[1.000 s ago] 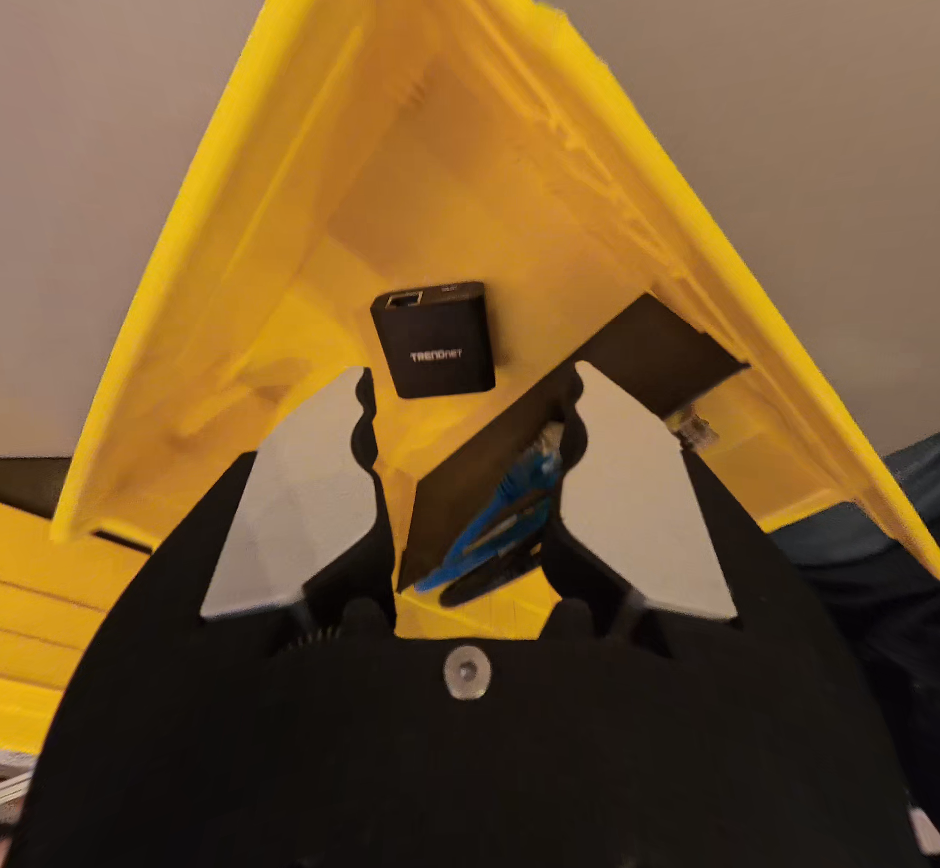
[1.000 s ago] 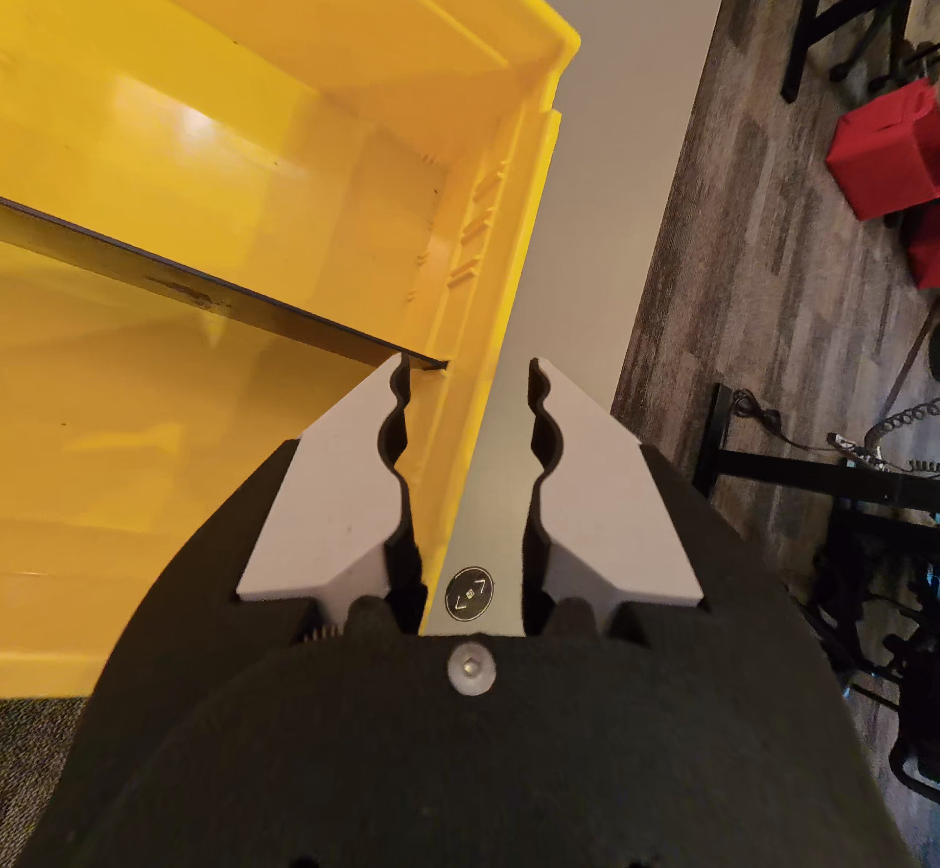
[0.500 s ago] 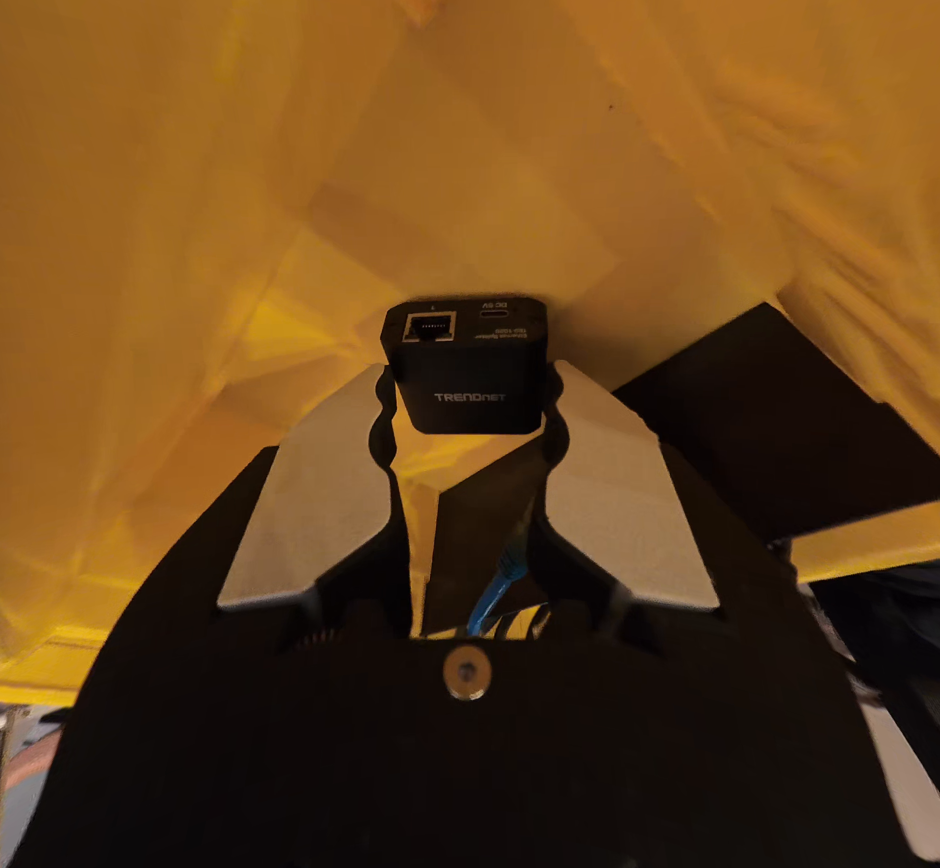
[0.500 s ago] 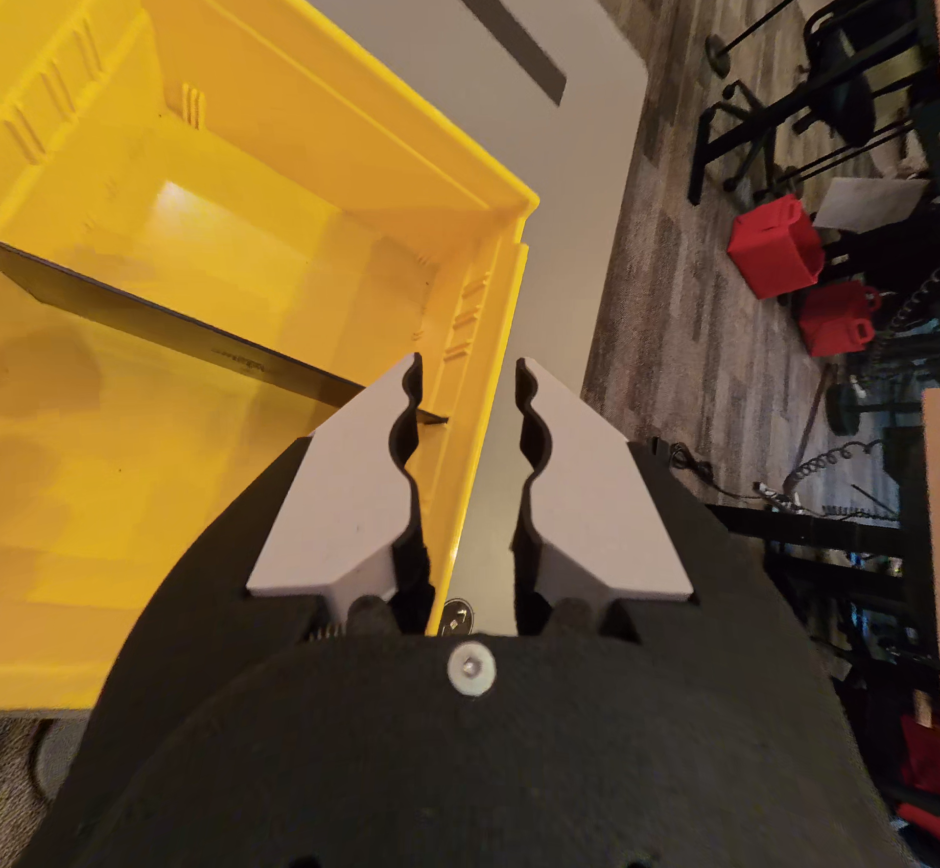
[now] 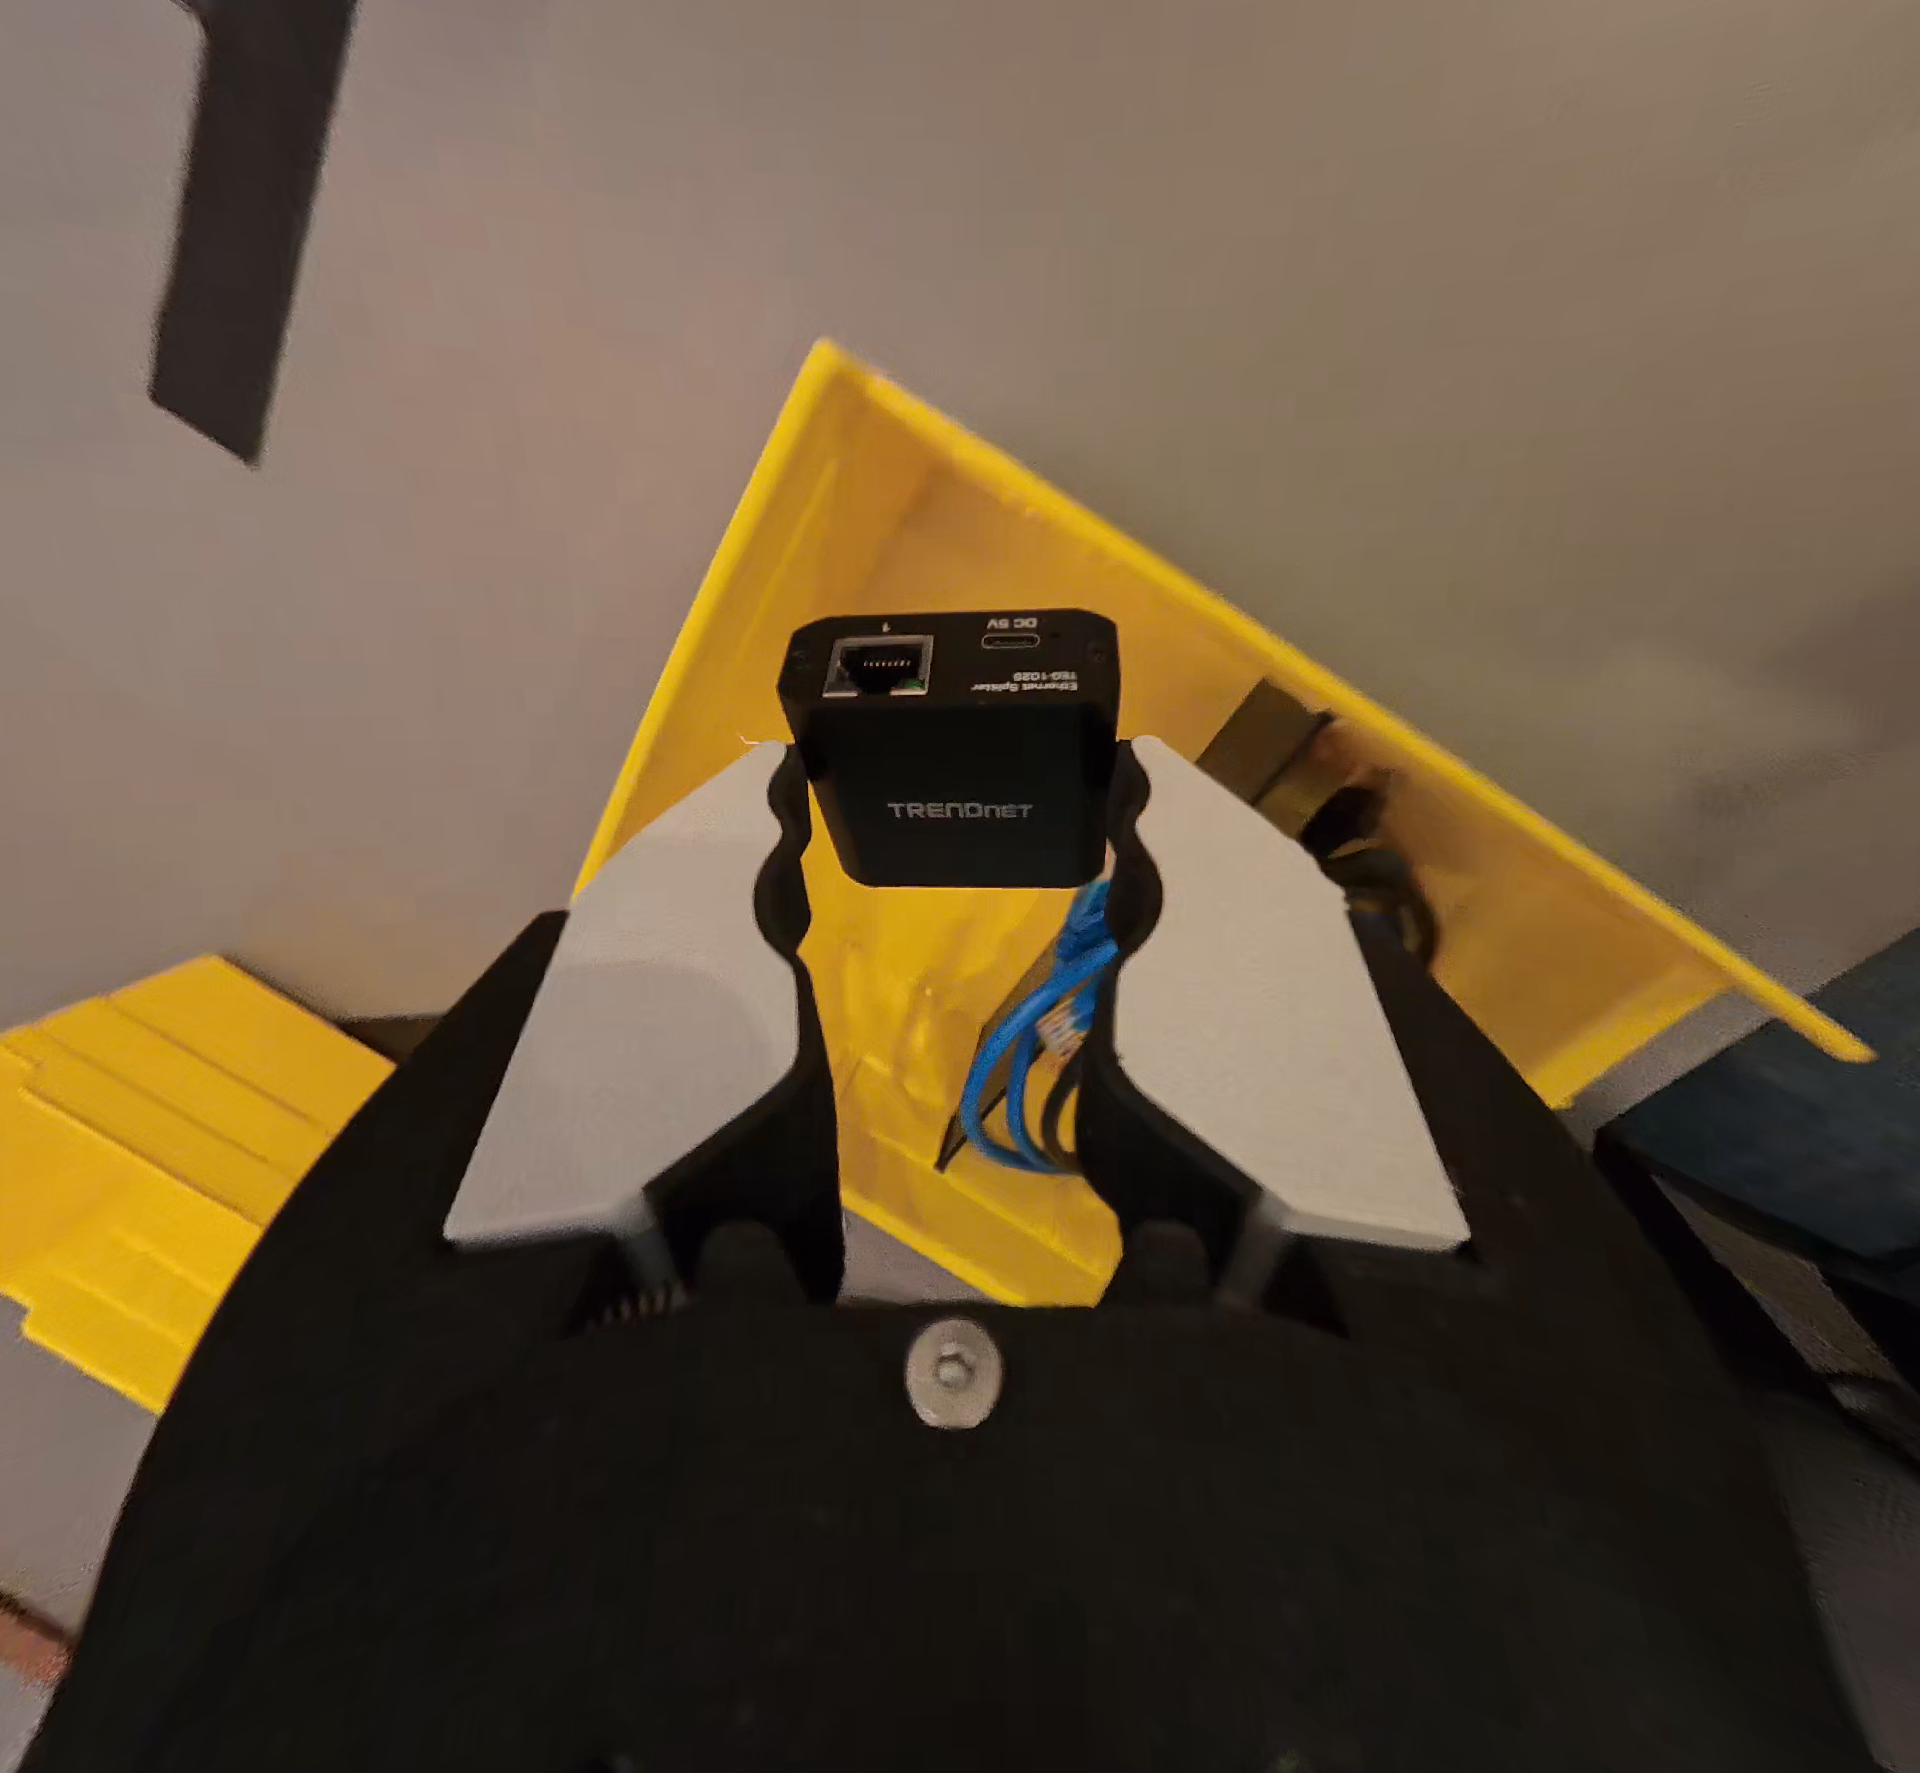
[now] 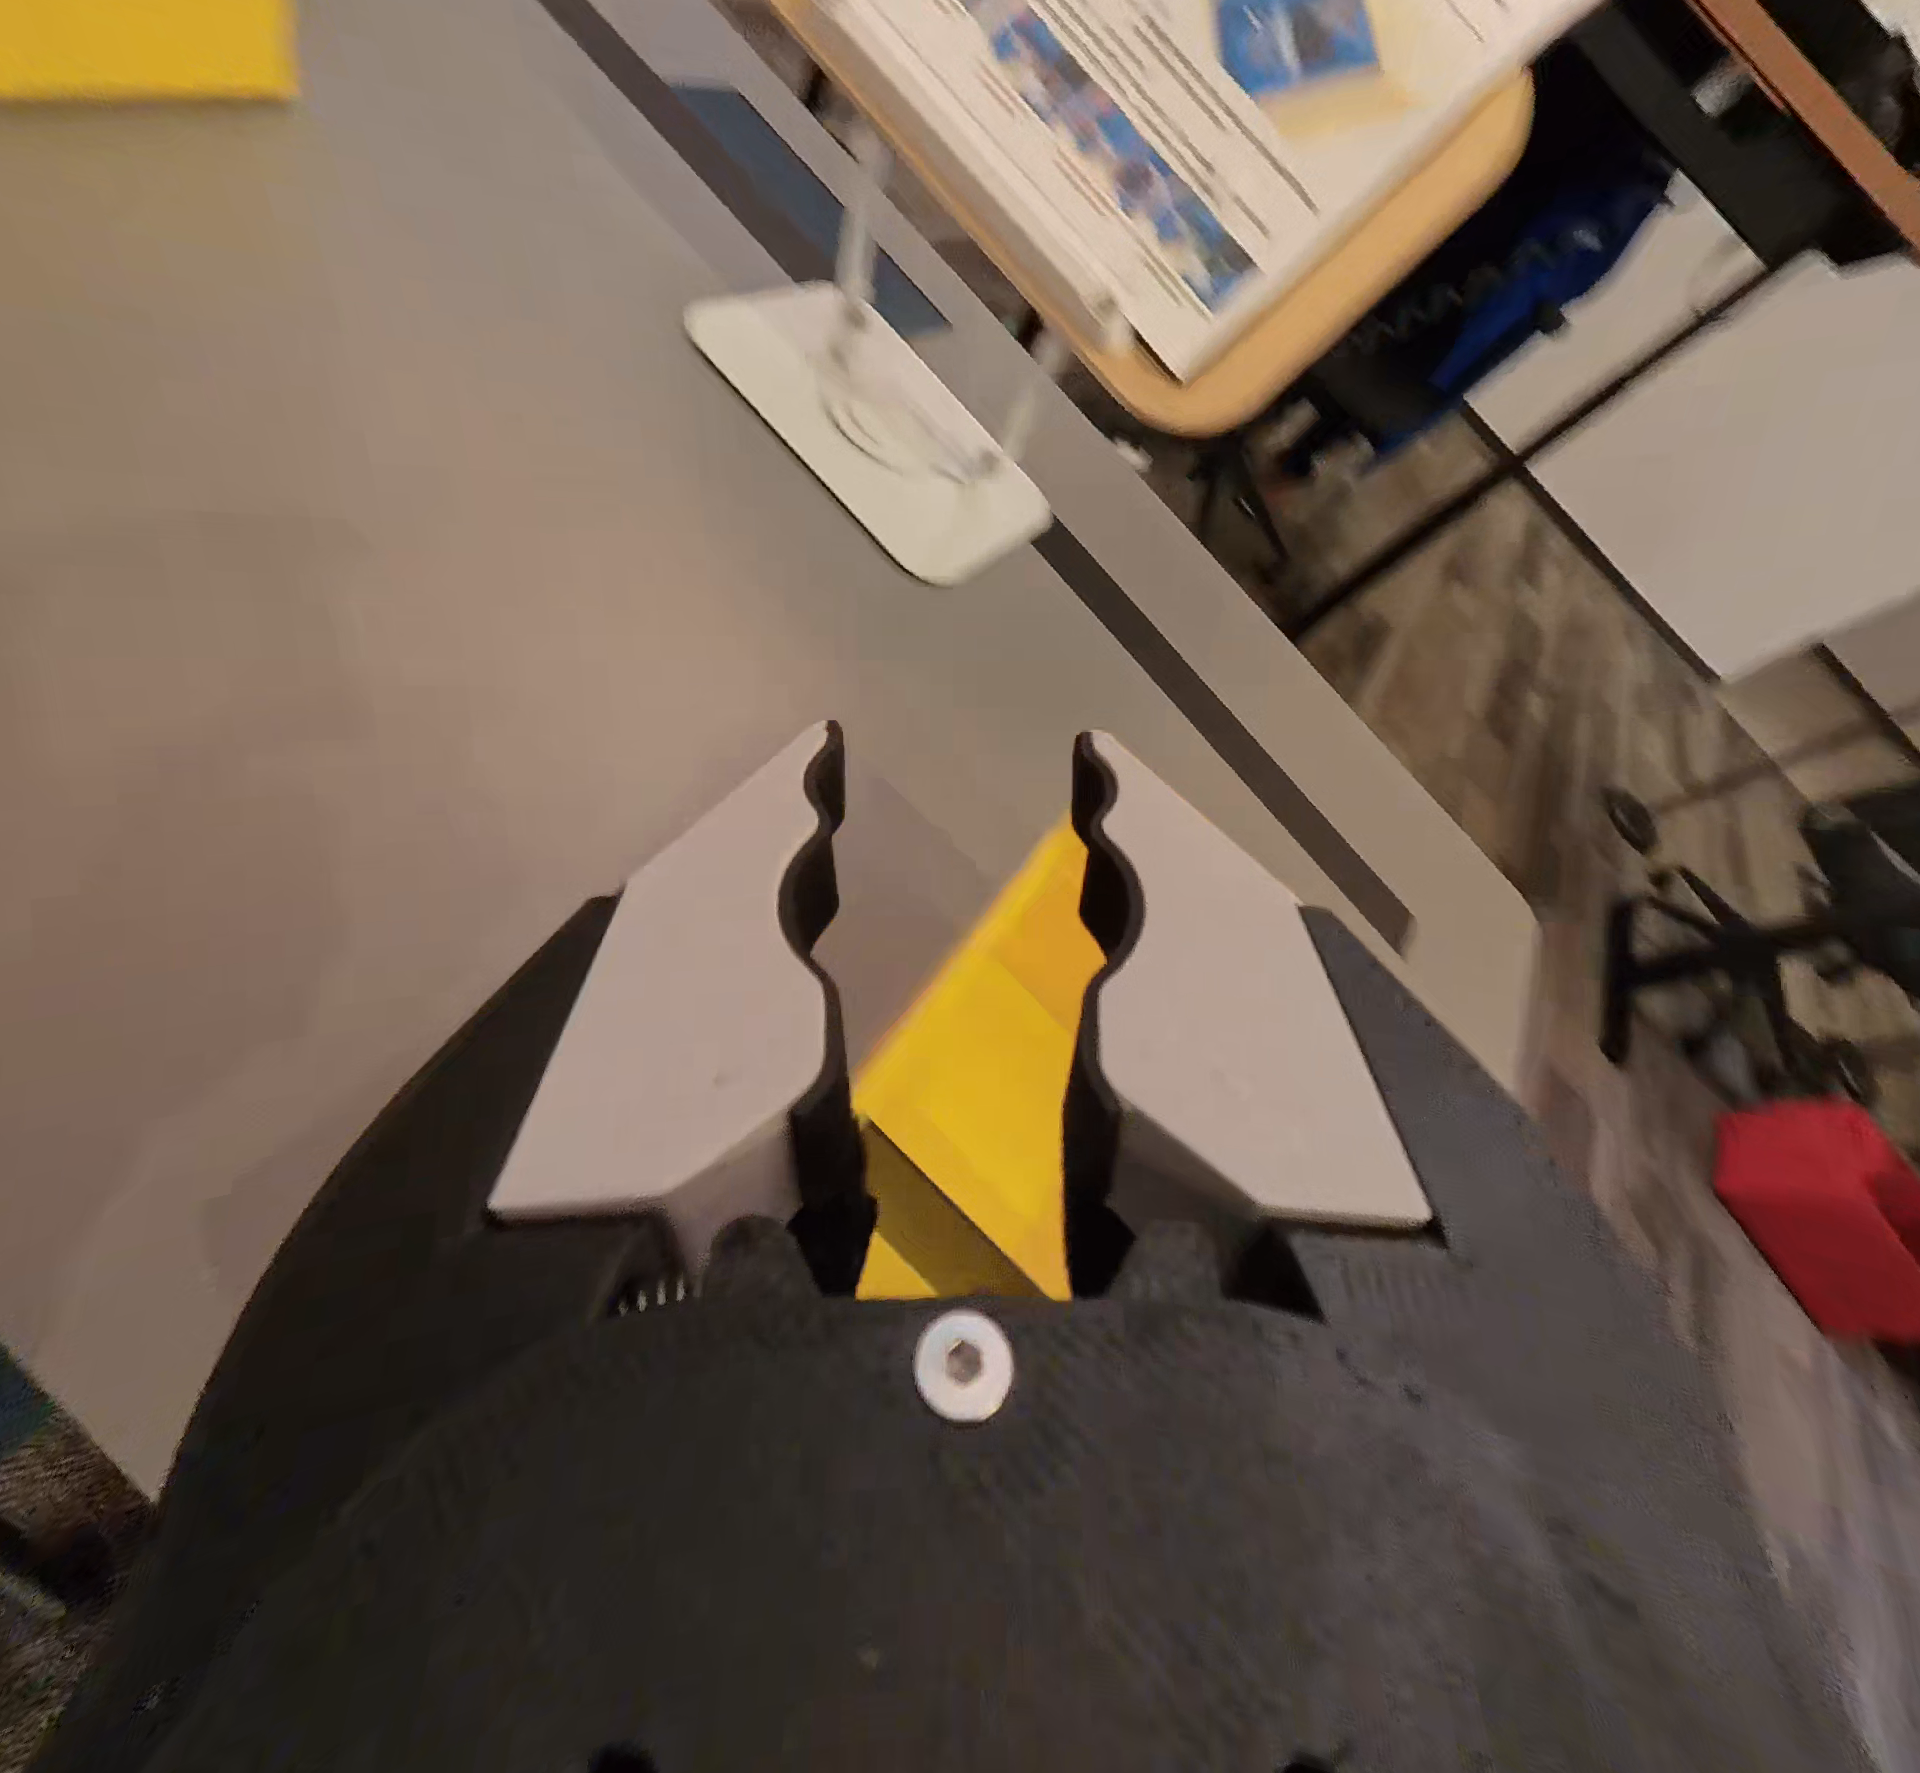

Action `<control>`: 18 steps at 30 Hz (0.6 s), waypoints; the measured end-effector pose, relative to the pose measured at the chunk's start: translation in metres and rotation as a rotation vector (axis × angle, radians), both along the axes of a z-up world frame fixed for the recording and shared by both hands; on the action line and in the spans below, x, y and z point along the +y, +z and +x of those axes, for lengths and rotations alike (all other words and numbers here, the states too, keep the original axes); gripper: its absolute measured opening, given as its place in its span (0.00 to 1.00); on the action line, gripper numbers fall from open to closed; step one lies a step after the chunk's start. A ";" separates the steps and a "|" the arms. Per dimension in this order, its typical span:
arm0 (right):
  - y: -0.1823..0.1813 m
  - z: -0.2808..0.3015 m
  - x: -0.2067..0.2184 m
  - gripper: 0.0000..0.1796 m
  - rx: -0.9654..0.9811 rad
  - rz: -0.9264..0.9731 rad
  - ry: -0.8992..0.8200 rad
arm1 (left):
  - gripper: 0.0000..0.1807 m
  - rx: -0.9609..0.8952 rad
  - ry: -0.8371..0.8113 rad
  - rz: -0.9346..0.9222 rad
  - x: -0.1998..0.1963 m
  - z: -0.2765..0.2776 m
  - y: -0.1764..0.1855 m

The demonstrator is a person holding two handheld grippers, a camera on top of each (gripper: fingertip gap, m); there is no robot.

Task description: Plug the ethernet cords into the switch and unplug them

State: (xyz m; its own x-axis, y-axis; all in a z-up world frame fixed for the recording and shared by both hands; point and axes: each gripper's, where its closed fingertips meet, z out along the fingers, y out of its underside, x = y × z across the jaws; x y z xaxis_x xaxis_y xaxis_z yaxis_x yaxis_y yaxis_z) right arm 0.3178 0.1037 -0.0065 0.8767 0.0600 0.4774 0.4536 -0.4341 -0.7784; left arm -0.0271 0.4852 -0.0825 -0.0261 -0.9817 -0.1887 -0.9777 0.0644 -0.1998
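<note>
While clamped between left claw (image 5: 954,793) tips, switch (image 5: 951,752), right claw (image 6: 956,778) apart, empty.

Left tool (image 5: 954,757) clamped; right tool (image 6: 956,747) parted, empty.

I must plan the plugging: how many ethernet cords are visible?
1 for certain: a blue ethernet cord lies in the yellow bin, below the switch. Dark cables beside it are unclear.

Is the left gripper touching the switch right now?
Touching. The left wrist view shows the left gripper with both fingertips pressed against the sides of the black switch, holding it above the yellow bin.
</note>
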 end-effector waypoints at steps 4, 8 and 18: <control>-0.007 -0.082 0.044 0.31 0.119 0.011 0.239 | 0.31 -0.115 -0.123 -0.039 -0.050 0.034 0.031; -0.024 -0.141 0.082 0.36 0.268 -0.013 0.407 | 0.31 -0.148 -0.280 0.002 -0.102 0.068 0.046; -0.025 -0.188 0.132 0.40 0.741 0.003 0.521 | 0.31 -0.259 -0.576 0.242 -0.201 0.140 0.050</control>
